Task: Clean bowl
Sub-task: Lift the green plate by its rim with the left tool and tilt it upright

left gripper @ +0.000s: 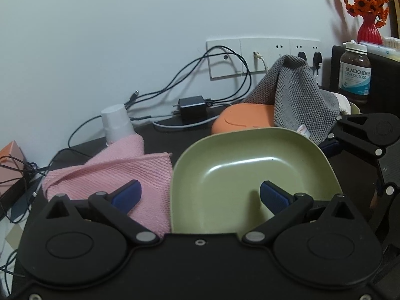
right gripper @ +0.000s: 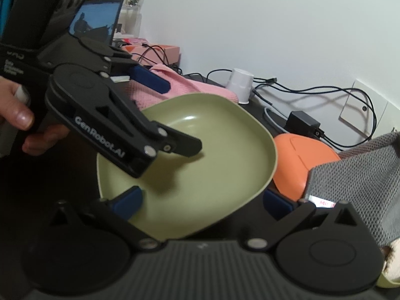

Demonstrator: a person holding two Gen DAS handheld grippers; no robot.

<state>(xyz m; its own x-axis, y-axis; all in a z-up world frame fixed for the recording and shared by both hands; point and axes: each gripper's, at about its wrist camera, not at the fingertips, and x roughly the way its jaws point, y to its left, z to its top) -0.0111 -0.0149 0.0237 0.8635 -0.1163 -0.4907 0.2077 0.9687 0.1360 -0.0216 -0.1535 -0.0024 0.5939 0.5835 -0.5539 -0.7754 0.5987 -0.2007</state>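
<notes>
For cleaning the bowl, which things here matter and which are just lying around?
For the job: green bowl, pink cloth, grey cloth, left gripper, right gripper.

Lying about: paper cup, orange case, charger, fish oil bottle, flower vase.

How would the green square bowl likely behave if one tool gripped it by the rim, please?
The green square bowl looks rigid, so it should hold its shape. Its glossy surface may slip. Held at one edge, the wide shallow form would probably tilt.
</notes>
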